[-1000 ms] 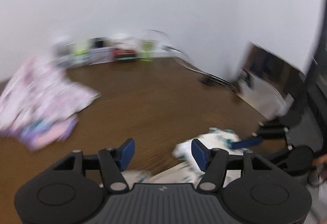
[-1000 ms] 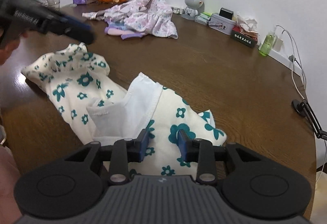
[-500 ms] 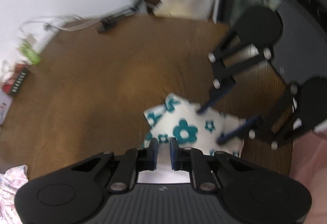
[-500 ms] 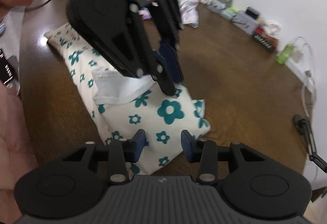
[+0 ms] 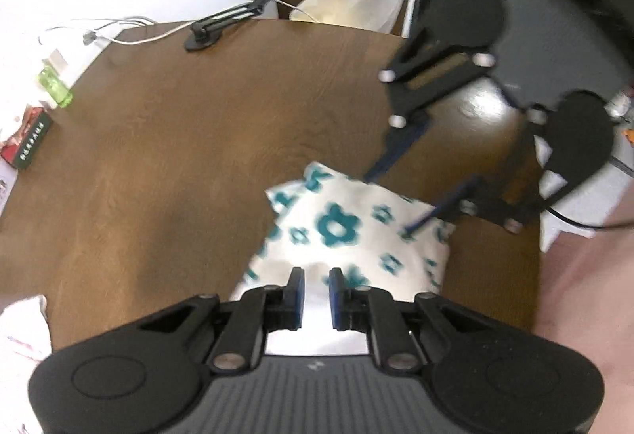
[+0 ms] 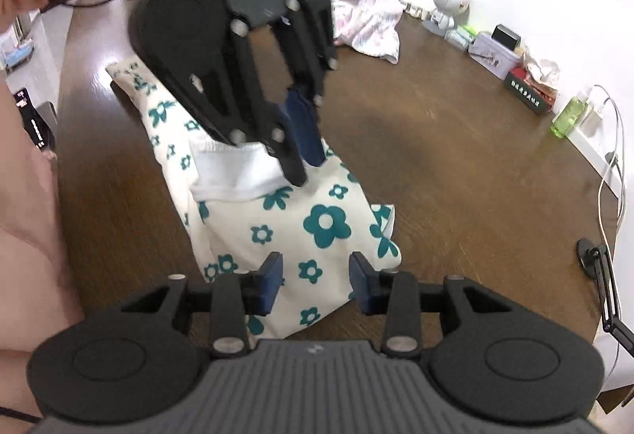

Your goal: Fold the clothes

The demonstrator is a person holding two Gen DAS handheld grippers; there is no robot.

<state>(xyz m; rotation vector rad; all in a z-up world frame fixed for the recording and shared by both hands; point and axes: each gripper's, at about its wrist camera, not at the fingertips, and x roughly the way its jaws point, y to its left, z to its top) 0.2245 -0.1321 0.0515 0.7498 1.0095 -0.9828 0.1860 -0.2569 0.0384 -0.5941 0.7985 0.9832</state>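
Note:
A cream garment with teal flowers (image 6: 317,224) lies partly folded on the brown table (image 6: 455,176); it also shows in the left wrist view (image 5: 348,232). My left gripper (image 5: 316,289) is nearly shut on the garment's white folded edge (image 6: 233,176); in the right wrist view it (image 6: 305,164) comes down from above onto that edge. My right gripper (image 6: 316,277) is open just above the garment's near end. In the left wrist view it (image 5: 396,204) hovers over the garment's far edge.
A pink floral garment (image 6: 366,20) lies at the table's far side. Small boxes, a green bottle (image 6: 566,115) and cables line the wall edge. A black clamp arm (image 5: 230,18) sits at the table's edge. A person in pink (image 6: 27,196) stands on the left.
My left gripper swung over from the table's far side and closed on the white folded edge. My right gripper opened wider and drew back toward the garment's near end.

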